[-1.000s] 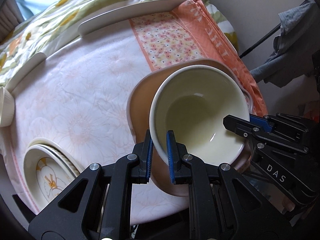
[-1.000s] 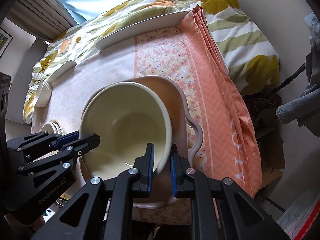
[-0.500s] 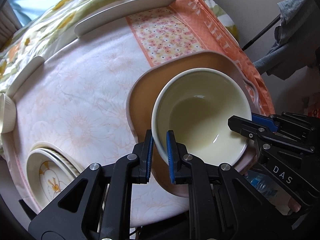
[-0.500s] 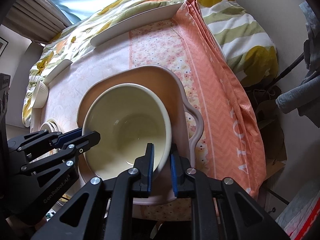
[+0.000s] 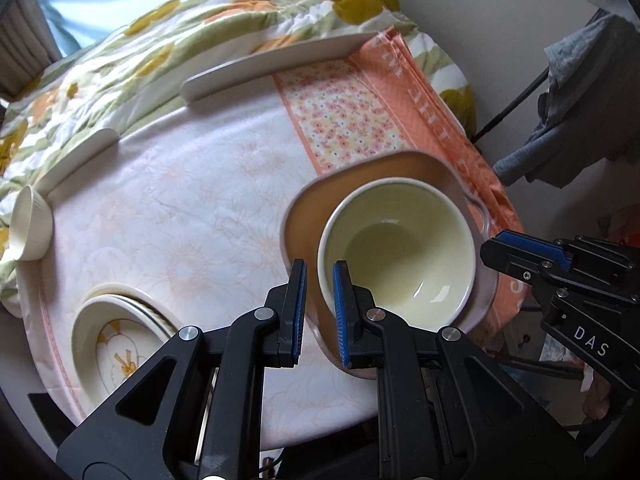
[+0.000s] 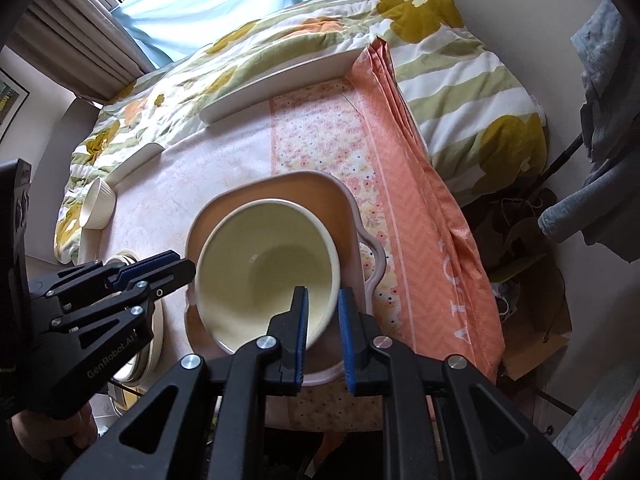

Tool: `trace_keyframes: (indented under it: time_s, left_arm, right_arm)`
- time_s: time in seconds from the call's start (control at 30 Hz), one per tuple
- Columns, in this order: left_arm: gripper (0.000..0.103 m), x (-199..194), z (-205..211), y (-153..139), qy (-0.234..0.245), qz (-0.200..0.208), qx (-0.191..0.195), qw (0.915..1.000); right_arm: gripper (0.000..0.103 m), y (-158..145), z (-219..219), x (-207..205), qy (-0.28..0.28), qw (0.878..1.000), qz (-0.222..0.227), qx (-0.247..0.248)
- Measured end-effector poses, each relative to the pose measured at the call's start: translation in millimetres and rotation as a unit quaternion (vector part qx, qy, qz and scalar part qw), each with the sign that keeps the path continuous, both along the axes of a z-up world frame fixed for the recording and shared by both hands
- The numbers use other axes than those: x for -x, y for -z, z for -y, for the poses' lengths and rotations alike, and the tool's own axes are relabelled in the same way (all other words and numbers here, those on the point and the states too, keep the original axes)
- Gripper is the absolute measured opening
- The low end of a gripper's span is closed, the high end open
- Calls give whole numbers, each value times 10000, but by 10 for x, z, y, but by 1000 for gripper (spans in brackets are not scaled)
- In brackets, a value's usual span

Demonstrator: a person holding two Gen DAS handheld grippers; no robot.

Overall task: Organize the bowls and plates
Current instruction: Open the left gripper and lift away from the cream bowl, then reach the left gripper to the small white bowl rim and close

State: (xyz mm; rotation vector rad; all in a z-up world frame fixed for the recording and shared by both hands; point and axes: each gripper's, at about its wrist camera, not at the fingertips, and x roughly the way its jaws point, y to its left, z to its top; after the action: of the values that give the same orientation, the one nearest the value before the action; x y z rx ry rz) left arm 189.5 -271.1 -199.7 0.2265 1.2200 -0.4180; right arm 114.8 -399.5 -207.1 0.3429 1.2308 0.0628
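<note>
The cream bowl [image 5: 400,248] is seated mouth-up in the pink handled dish [image 5: 304,216] at the table's [image 5: 180,208] near right edge. Its rim is straddled by the left gripper [image 5: 319,312] and right gripper [image 6: 323,332], fingers narrowly parted, neither visibly clamped.

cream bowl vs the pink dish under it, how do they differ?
The cream bowl is round, deep and pale yellow-cream; the pink dish is shallow, squarish with a side handle, tan inside. The bowl sits inside the dish, which rests on the tablecloth. Both look like glossy ceramic and hold no food.
</note>
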Motion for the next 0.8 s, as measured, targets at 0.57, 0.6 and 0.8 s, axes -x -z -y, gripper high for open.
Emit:
trace_keyframes:
  time_s: [0.57,0.6,0.8]
  left_arm:
    - [102,465,-1571,-1219,-2206,1668,630,9589]
    - [102,468,-1707,-1260,-2361,1707,666,9543]
    - [102,446,-2578,-1481,-3194,1999,940,9215]
  right_arm:
    - [99,-1070,-672,-285,-1904,9609,2002,176]
    - [100,-1147,-744,-321,-2051,9548,2146,128]
    - [102,-1617,-1369,-721,-3026,9184,2522,-375]
